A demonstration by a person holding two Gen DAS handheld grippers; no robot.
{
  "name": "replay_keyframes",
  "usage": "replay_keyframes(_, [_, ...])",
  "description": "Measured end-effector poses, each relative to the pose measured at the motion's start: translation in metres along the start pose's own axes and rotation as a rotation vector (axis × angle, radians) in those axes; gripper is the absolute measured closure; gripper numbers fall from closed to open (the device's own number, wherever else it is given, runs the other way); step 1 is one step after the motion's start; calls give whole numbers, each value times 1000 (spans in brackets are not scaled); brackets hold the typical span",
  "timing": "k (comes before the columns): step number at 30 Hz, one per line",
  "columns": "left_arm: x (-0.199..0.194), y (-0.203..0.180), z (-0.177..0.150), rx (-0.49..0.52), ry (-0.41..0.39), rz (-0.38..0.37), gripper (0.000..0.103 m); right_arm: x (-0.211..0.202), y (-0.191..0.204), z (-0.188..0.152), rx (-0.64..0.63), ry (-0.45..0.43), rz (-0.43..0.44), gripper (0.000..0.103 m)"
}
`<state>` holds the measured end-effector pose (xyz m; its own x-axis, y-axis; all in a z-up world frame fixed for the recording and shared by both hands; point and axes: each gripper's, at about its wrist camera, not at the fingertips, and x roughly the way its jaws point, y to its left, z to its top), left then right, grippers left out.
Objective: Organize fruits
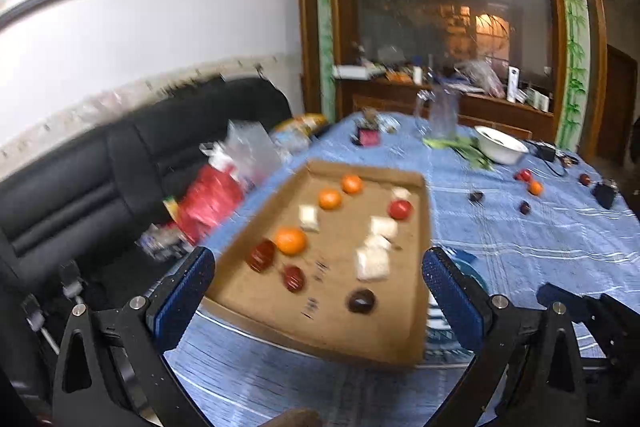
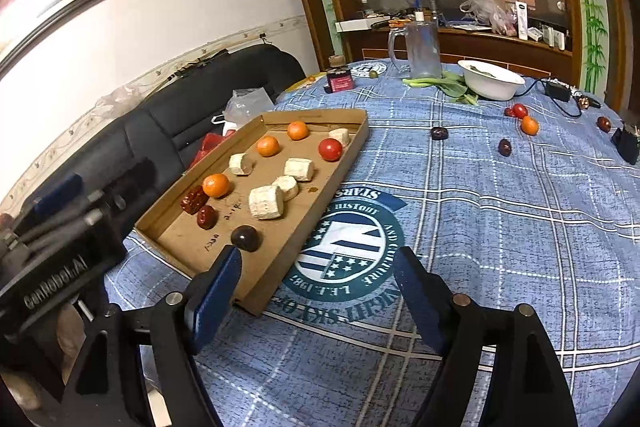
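While both pairs of tongs hang spread and empty above the desk, the sorting looks only partly done. The left tongs [image 1: 318,287] hover over the near end of the shallow brown cardboard tray [image 2: 256,301]; the right tongs [image 2: 316,287] sit just beside that tray, over the round teal emblem on the blue plaid tablecloth [image 2: 500,227].

Inside the tray lie three small orange citrus fruits [image 2: 216,185], a red tomato [image 2: 330,149], two wrinkled red dates [image 2: 193,199], a dark round plum-like fruit [image 2: 245,237] and several pale cylindrical blocks [image 2: 266,202].

Well apart, near the far right of the desk, more fruit waits loose: a lone orange citrus [image 2: 529,125], small red tomatoes [image 2: 519,110] and dark dates [image 2: 505,147].

I judge the risks to be these: round fruit may roll off the cloth if nudged, and the light tray, overhanging the desk's left edge, could tip if pressed there.
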<state>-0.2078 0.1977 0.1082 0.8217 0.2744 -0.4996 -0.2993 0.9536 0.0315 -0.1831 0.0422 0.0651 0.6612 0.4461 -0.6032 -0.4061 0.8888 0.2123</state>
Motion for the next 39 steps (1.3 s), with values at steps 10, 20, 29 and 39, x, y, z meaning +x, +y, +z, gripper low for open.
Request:
replay_keyframes(10, [24,-5,-14,-13,122,-36,0,11,-22,-4,77,37,-39,19])
replay_keyframes(20, [29,-2,-18,-12,142,-44,0,21,-19,-7,68,66,-53,18])
replay_keyframes(29, [28,7,-17,-31,146,-28,0,23,-9,-6,11,79,-101,17])
replay_keyframes(39, [24,22,-29,-39,174,-14,0,26,0,-4,-28,94,-159,17])
